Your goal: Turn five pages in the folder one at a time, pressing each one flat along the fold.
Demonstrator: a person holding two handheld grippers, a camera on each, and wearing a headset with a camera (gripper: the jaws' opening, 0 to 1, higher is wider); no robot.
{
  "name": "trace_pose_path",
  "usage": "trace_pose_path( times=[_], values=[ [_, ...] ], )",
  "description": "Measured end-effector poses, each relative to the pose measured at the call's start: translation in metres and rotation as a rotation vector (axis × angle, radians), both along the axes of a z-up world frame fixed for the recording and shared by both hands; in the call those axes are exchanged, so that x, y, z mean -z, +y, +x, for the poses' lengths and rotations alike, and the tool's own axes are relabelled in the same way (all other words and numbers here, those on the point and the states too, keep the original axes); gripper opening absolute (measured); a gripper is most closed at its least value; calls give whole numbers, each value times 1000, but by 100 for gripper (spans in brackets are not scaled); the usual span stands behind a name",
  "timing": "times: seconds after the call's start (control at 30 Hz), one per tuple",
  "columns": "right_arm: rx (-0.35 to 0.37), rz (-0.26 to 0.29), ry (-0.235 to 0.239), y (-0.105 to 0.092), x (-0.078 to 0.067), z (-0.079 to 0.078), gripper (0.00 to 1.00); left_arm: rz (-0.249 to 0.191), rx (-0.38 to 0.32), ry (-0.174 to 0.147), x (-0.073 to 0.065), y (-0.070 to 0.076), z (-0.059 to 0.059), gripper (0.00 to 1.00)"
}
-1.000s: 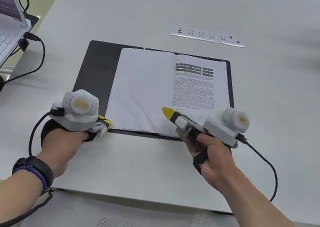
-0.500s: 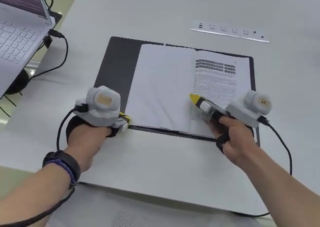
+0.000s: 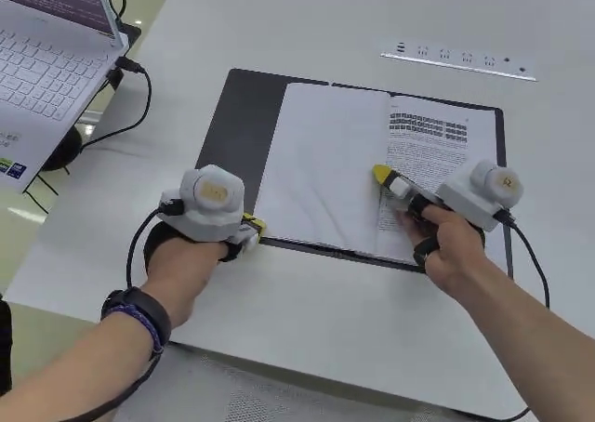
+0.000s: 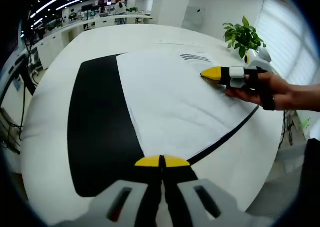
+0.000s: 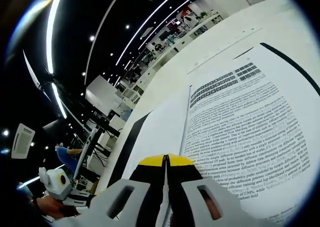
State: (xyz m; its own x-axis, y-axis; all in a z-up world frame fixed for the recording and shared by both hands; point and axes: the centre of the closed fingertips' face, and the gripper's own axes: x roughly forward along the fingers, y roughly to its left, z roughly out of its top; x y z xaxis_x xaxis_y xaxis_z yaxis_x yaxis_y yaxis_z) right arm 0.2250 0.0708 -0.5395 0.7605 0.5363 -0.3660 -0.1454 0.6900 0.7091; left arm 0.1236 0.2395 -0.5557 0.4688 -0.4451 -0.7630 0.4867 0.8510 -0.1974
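An open silver laptop (image 3: 45,55) is being carried at the far left corner of the white table (image 3: 307,296), with a black cable (image 3: 149,92) plugged into its side. A flat silver socket strip (image 3: 460,59) is being shown near the far edge.

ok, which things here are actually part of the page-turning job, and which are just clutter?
Job:
folder
blank page
printed page
left gripper, jaws shut
right gripper, jaws shut

Lying about:
laptop
cable
power strip
potted plant
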Motion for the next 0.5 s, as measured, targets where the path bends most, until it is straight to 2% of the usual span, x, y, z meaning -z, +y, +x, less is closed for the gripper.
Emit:
trace_pose_path(
  times=[0.13,0.27,0.5],
  values=[
    [20,12,-7,2,-4,8,0,-2,-1,1,0,0,0,0],
    [31,-4,-20,4,-9,13,0,-4,-2,0,0,0,0,0],
    [71,18,-25,5,-12,22,0,-1,0,-1,2,2,2,0]
  ],
)
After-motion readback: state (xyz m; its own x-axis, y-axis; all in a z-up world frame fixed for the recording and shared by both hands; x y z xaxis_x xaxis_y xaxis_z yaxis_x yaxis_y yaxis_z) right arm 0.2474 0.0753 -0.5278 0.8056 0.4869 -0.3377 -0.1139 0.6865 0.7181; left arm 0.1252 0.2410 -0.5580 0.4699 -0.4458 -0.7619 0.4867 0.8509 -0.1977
